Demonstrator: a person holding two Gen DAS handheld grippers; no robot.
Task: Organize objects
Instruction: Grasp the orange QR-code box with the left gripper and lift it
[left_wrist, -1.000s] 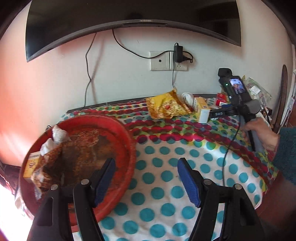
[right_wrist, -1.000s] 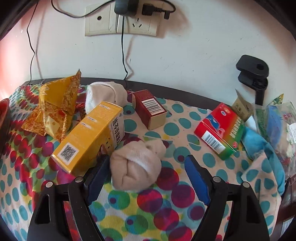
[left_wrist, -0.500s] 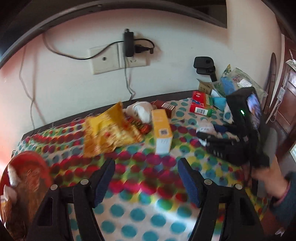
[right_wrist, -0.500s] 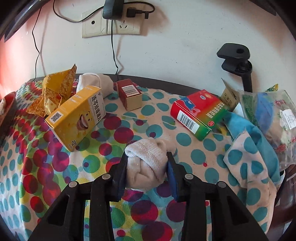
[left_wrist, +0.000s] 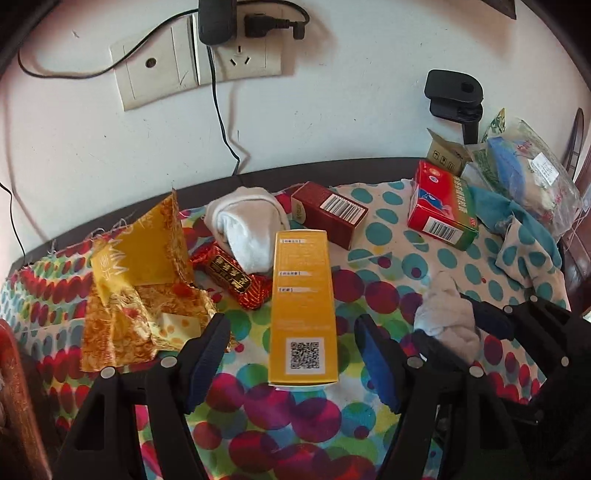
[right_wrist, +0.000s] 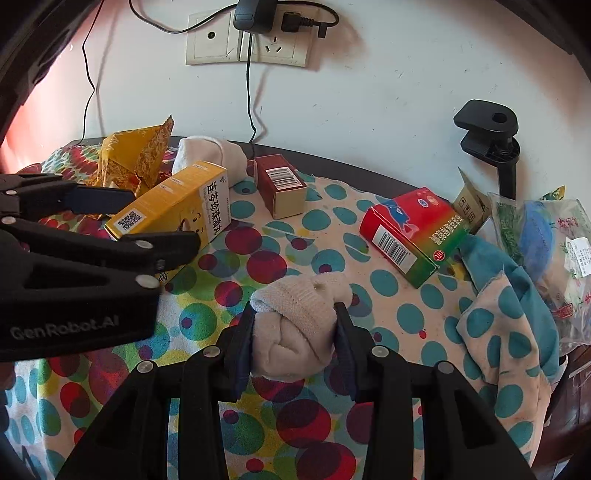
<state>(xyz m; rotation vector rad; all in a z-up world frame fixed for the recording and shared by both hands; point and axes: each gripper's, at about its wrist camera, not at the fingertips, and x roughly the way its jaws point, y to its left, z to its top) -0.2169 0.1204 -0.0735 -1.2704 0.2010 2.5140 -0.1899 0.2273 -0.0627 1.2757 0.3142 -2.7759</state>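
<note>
A: Our table with its spotted cloth sits against a white wall. The yellow box lies lengthwise between our left tongs, whose jaws have just been narrowing, not yet touching.

B: It's stiff and light; we'd pinch its long sides. Our right tongs squeeze the soft rolled sock mid-roll.

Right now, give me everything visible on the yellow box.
The yellow box is a long, glossy cardboard carton lying flat on the dotted cloth. Its top face carries white label strips and a QR code near the closest end; one side shows a cartoon face and black characters. It lies between the open jaws of the left gripper, with no pad contact visible. It looks closed and undamaged.
</note>
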